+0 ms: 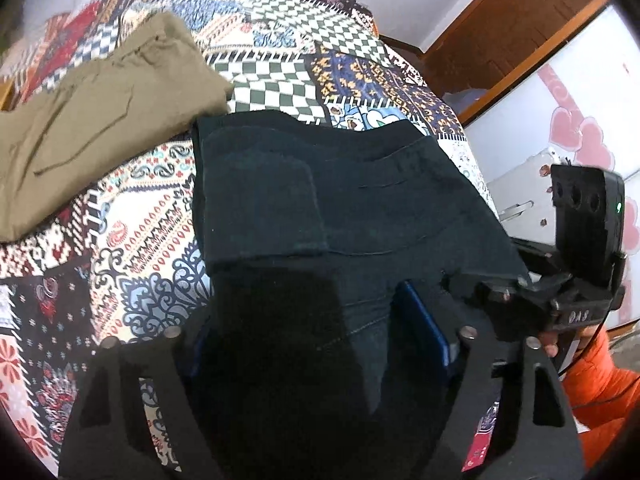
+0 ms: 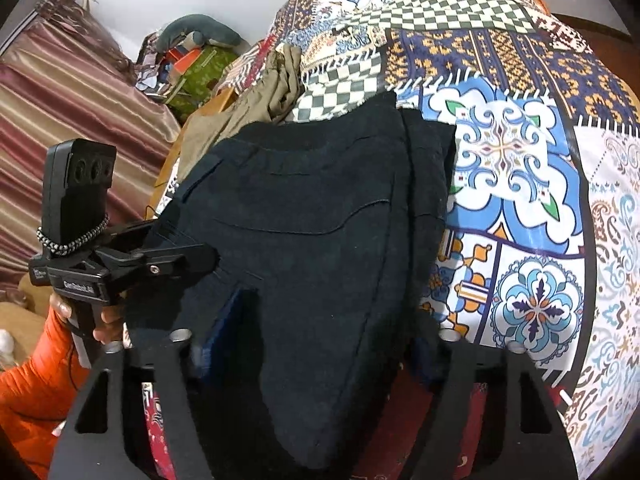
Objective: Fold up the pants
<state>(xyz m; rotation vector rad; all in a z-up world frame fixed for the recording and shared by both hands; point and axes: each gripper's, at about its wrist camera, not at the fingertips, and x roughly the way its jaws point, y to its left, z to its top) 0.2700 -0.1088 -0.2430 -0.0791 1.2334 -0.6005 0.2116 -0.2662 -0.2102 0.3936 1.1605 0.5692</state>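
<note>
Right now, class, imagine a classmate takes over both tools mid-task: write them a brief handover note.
Left tool: shut on the near edge of the black pants.
Right tool: shut on the same near edge, beside it.
Black pants lie on the patterned bedspread, already folded into a short stack.
Khaki pants lie folded further back.
Left: finish or lay down this fold, release, smooth it.

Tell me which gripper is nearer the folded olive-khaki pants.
Left. The left gripper grips the dark navy pants beside the olive-khaki pants; the right gripper grips their far side.
</note>
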